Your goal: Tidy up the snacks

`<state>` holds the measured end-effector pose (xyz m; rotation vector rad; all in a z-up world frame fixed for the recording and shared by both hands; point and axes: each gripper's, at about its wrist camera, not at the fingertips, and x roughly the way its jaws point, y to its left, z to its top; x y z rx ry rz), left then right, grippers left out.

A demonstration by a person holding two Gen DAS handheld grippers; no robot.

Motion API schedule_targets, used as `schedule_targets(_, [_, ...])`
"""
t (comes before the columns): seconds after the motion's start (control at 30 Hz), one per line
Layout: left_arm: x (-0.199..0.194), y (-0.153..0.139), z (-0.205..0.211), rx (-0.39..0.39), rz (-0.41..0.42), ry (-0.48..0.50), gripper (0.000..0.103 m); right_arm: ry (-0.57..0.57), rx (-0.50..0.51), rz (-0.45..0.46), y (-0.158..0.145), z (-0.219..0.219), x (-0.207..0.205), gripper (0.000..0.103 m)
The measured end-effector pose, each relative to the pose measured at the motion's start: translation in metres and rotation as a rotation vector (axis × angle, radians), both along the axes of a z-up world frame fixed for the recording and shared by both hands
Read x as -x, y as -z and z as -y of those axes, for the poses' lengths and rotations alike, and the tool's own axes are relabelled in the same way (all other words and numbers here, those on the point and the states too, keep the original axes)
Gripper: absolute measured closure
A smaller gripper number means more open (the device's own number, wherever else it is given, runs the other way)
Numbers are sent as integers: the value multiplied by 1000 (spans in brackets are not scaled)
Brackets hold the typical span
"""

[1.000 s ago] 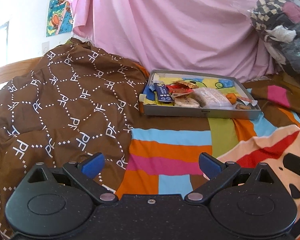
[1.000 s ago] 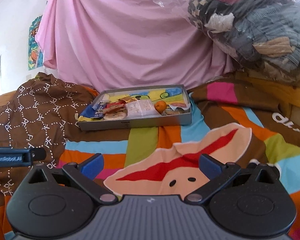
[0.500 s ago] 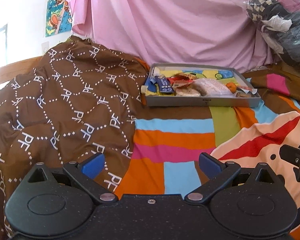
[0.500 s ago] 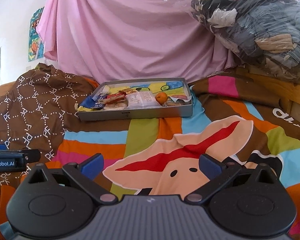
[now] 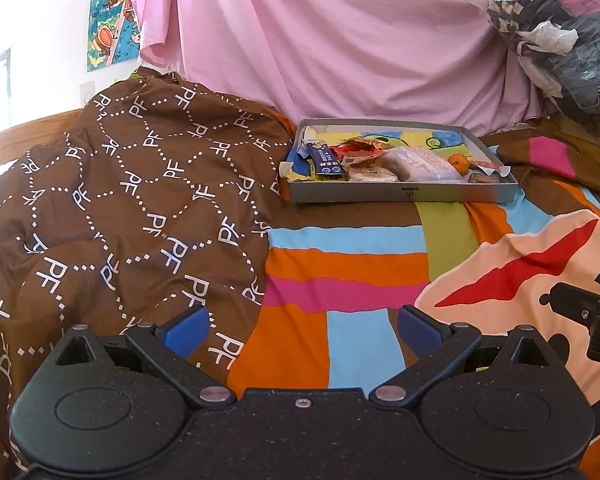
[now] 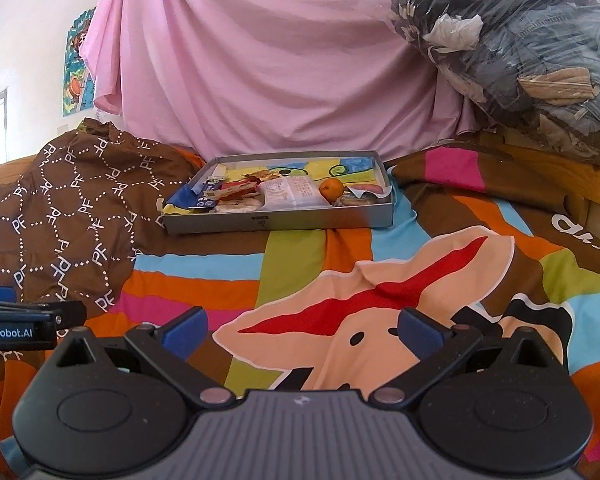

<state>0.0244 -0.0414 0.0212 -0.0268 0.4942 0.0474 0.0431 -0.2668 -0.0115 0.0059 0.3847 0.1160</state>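
Both claws hover wide open and empty over a bed's striped cartoon blanket point(image 5: 340, 272), the left claw point(image 5: 302, 332) and right claw point(image 6: 302, 330) well short of the grey snack tray point(image 6: 284, 220). The tray lies on the blanket before a pink sheet point(image 6: 260, 60), just right of a brown patterned quilt point(image 5: 120, 200). It holds wrapped snacks, a blue packet point(image 5: 326, 162) at its left end and a small orange point(image 6: 331, 189) toward its right.

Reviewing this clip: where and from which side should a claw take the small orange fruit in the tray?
Probably from above, the claw closing across the widest part of the orange fruit. It is round and sits low in the grey tray, with a clear packet close on its left and wrappers on its right, so side approaches look crowded.
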Motion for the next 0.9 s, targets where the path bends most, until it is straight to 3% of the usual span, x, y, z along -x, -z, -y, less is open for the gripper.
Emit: schedule_targets(0.9, [1, 1, 2, -8, -6, 3, 3, -7, 5, -4, 1, -2, 0, 0])
